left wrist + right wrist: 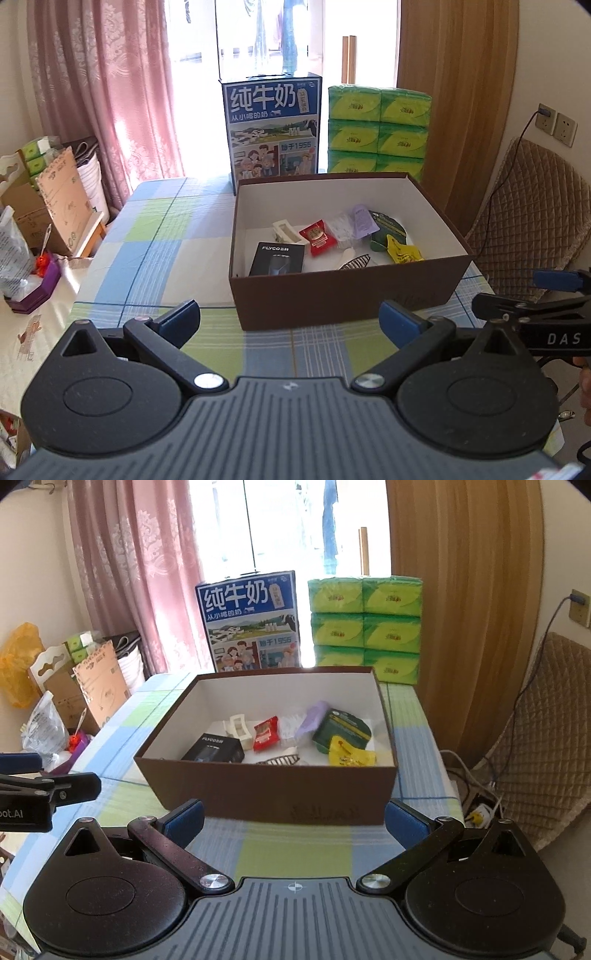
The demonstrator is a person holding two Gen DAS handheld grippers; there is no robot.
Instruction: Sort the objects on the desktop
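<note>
A brown cardboard box with a white inside sits open on the checked tabletop, its long axis running left to right and its near wall facing both cameras. All the small things lie inside it on the floor of the box. At the near left is a black FLYCO carton, lying flat with its long axis pointing away toward the far wall. Just beyond it is a white hair clip, and beside that a red snack packet whose length runs near to far. A clear plastic wrapper and a pale purple sachet lie toward the middle, the sachet tilted with its top toward the far wall. A dark green packet lies at the right, with a yellow packet touching its near edge. A dark ribbed clip lies close to the near wall, its length running left to right.

The left claw hovers over the tabletop just short of the box, its blue-padded fingers spread wide apart and holding nothing. The right claw hangs near the same wall, likewise spread wide and empty.

Behind the box stand a blue milk carton and a stack of green tissue packs. A pink curtain hangs at the far left, and a quilted chair stands at the right.
</note>
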